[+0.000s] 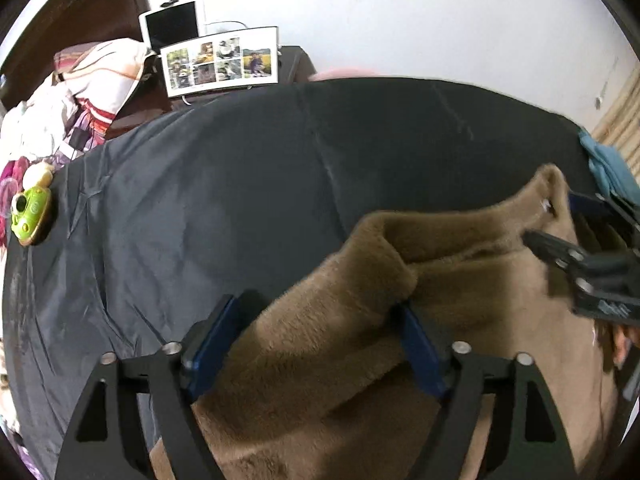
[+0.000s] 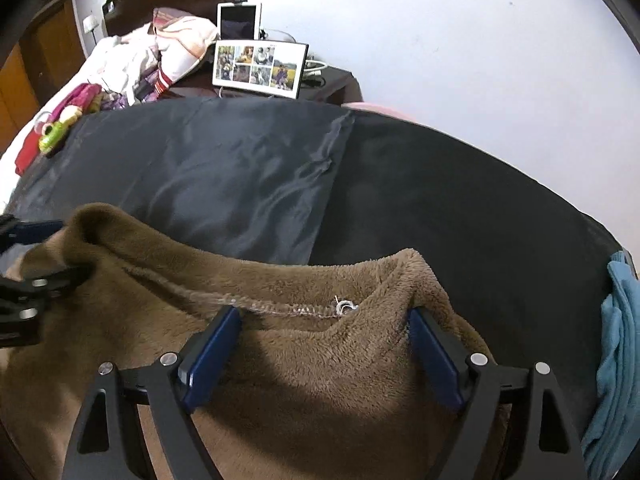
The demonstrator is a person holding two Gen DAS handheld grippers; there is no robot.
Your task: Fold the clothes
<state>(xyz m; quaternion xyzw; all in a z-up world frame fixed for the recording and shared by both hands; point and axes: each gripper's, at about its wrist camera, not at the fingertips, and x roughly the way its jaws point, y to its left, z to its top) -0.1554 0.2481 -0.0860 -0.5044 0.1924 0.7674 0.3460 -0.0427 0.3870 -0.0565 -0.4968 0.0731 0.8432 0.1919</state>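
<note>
A: What are the tools doing up close?

B: The left gripper (image 1: 320, 312) is standing with jaws wide apart over the brown fleece garment (image 1: 360, 360), the cloth lying between them, unpinched. The right gripper (image 2: 324, 320) is gaping likewise at the stitched edge.

A: And the garment?

B: It is lying bunched on the dark bedcover (image 2: 240, 168). A blue cloth (image 2: 616, 352) is sitting to its right. Farther off, a green toy (image 1: 30, 216), a photo frame (image 2: 260, 66) and pillows (image 1: 100, 76) are resting by the wall.
</note>
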